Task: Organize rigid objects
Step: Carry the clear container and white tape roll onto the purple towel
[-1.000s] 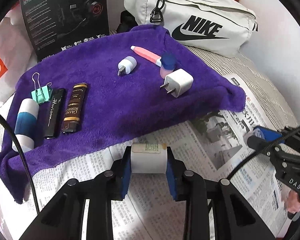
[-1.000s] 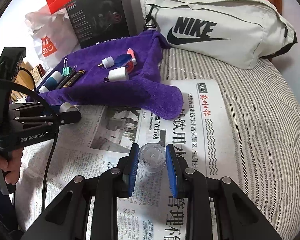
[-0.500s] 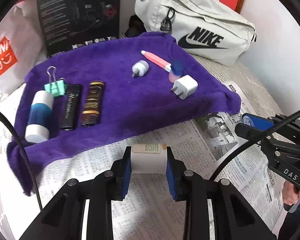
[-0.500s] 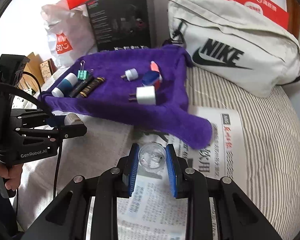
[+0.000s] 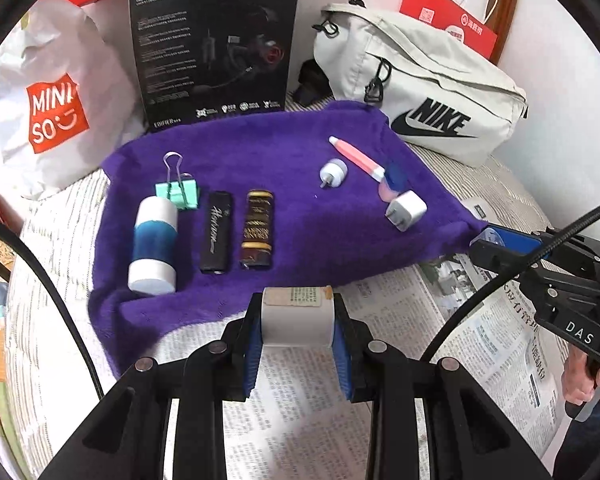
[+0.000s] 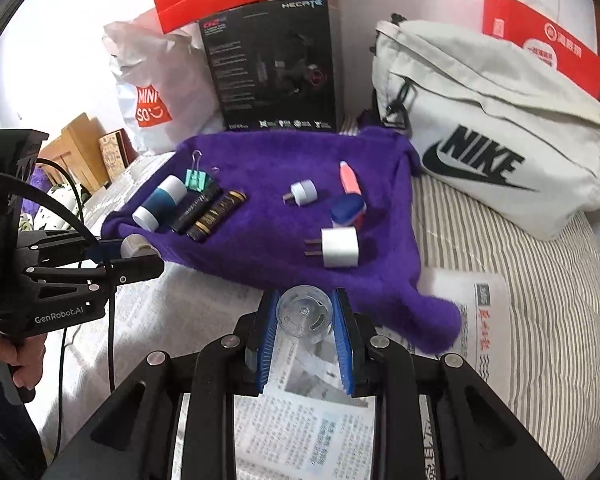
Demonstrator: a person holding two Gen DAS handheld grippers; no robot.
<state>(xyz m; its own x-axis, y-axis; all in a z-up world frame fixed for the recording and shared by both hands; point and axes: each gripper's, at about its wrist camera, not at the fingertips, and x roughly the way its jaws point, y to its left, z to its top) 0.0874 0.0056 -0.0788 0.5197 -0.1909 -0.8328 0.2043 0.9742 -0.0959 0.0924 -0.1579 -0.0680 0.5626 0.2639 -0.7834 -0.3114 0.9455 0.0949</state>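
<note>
A white NIKE bag (image 5: 420, 80) leans behind the purple towel (image 5: 292, 208), beside a black HECATE box (image 5: 212, 44) and a MINISO bag (image 5: 52, 92). On the towel lies a black lighter (image 5: 216, 238) with script lettering. Over newspaper (image 5: 480, 340), the left gripper (image 5: 297, 322) clamps a white labelled bottle (image 5: 296, 316); the right gripper (image 6: 305, 322) clamps a clear cap (image 6: 304, 314).

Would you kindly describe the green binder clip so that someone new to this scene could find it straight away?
Start at the purple towel spread in front of the black headset box. Along its left side lies a row: a white and blue cylinder, a black lighter and a brown lighter. The binder clip sits at the cylinder's far end, the only mint-green piece, with silver wire handles.
</note>
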